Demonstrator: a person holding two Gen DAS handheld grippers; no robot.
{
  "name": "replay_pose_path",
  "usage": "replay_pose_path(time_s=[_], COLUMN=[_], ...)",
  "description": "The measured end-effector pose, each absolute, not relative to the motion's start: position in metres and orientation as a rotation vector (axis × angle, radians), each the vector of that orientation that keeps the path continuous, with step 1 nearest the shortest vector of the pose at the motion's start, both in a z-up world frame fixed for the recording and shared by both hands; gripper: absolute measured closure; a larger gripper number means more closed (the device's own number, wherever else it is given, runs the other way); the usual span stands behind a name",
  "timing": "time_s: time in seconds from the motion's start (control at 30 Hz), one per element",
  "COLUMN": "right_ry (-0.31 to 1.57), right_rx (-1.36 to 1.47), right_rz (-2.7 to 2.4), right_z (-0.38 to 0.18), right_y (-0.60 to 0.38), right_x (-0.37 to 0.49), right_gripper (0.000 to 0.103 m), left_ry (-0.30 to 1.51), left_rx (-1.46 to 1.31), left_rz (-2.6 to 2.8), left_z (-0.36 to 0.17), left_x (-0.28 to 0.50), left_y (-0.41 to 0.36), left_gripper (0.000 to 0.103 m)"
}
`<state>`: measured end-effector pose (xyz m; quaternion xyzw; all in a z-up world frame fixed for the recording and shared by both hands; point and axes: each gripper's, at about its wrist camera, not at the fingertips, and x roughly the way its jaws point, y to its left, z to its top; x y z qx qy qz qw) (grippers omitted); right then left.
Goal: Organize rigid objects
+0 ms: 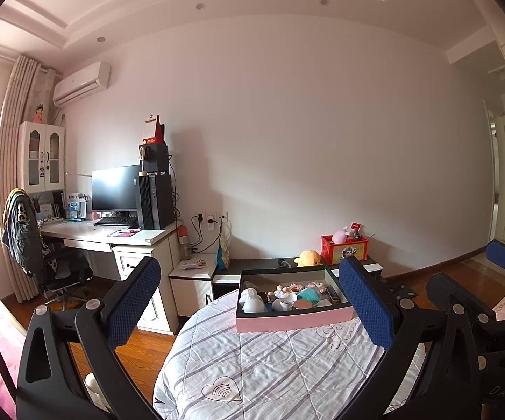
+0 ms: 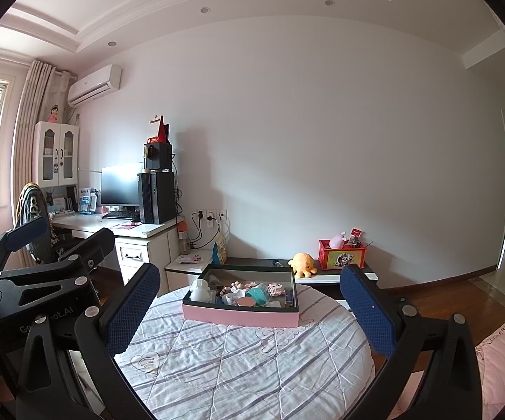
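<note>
Pink box (image 2: 240, 316) of small toys (image 2: 249, 292) on striped quilt (image 2: 238, 367), left gripper (image 1: 252, 301) and right gripper (image 2: 249, 309) both spread wide, empty, above quilt.

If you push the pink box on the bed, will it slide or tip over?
Probably slide, not tip: the pink box is low and wide. The quilt beneath looks soft, so it may drag and bunch. The small toys inside lie loose and would likely rattle and shift.

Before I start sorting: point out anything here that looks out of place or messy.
The small items in the pink box on the quilt lie jumbled in one heap, unsorted. Nothing looks spilled or broken.
</note>
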<state>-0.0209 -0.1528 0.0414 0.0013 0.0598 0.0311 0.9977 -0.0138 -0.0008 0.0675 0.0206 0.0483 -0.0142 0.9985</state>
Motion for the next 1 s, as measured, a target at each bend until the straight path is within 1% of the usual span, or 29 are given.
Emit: replay_pose_path(time_s=[1.0], right_ry=[0.13], right_rx=[0.005], right_rz=[0.049], right_z=[0.0427], right_y=[-0.1508], right_x=[-0.0214], right_gripper=[0.0], left_ry=[0.094], left_rx=[0.041], left_rz=[-0.024], left_z=[0.07], left_x=[-0.0126], left_y=[-0.002], left_gripper=[0.0])
